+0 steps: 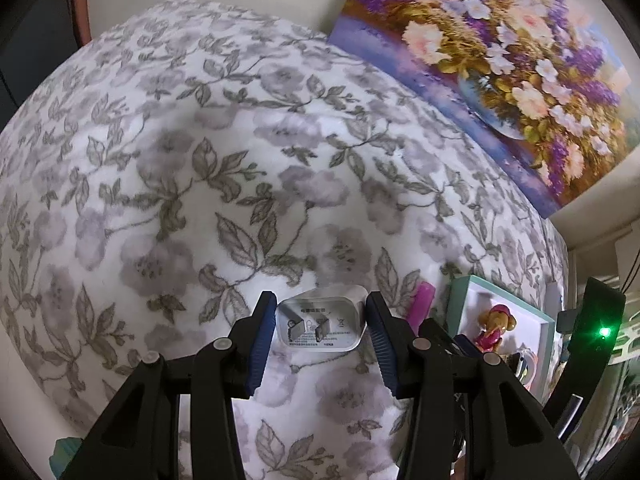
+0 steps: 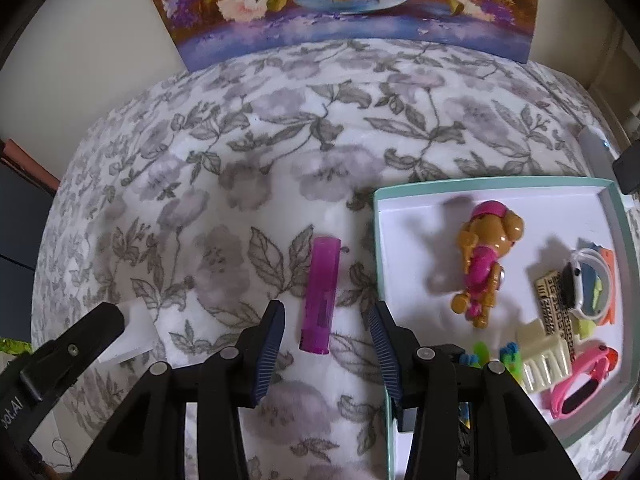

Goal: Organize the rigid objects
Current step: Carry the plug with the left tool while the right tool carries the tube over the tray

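Two grippers, both spread wide, nothing gripped. Left gripper (image 1: 320, 312) straddles the white square plastic charger plug (image 1: 322, 322), which lies prongs-up on the grey floral fleece blanket (image 1: 200, 184), pads not touching. Right gripper (image 2: 326, 320) frames the lower end of the translucent purple plastic tube (image 2: 320, 296), just left of the teal-rimmed white tray (image 2: 416, 240) holding the brown-and-pink toy dog (image 2: 484, 264).

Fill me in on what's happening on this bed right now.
A person is tidying small items into a white tray on the floral blanket. The left gripper is open around a white charger, not yet gripping it. The right gripper is open over a purple tube lying beside the tray. A toy dog, watches and other bits already sit inside.
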Demonstrator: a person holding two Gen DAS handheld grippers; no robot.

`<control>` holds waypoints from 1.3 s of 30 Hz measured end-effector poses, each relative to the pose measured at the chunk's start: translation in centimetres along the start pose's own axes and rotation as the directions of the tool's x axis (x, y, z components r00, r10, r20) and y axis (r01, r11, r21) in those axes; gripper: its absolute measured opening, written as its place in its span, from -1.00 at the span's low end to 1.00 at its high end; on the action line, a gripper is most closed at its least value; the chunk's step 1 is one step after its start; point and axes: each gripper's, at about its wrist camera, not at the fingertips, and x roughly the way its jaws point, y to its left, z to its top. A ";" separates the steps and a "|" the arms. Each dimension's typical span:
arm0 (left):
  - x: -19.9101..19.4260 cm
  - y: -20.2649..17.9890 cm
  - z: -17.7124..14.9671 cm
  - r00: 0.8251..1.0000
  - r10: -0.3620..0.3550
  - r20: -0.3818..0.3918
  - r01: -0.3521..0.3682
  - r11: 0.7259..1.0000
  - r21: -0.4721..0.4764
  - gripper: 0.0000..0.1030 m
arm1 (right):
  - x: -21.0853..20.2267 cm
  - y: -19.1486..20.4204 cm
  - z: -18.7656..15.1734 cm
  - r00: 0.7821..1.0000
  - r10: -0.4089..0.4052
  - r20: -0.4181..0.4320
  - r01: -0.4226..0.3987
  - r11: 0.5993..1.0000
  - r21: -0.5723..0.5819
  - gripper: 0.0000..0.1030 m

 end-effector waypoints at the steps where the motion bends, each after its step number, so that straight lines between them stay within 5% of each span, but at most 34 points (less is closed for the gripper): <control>1: 0.1 0.1 0.1 1.000 -0.002 -0.004 0.002 1.000 -0.005 -0.07 | 0.2 0.1 0.1 1.000 -0.005 -0.003 0.005 1.000 -0.004 -0.06; 26: 1.7 0.2 0.1 0.999 0.014 -0.053 -0.016 1.000 -0.020 -0.07 | 4.7 3.0 0.1 0.992 -0.120 -0.038 0.113 0.984 -0.136 -0.54; 39: 0.6 -0.4 0.3 1.000 -0.003 -0.023 0.004 1.000 0.003 -0.07 | 0.4 2.3 -0.5 0.997 -0.076 0.034 0.080 0.989 -0.121 -0.63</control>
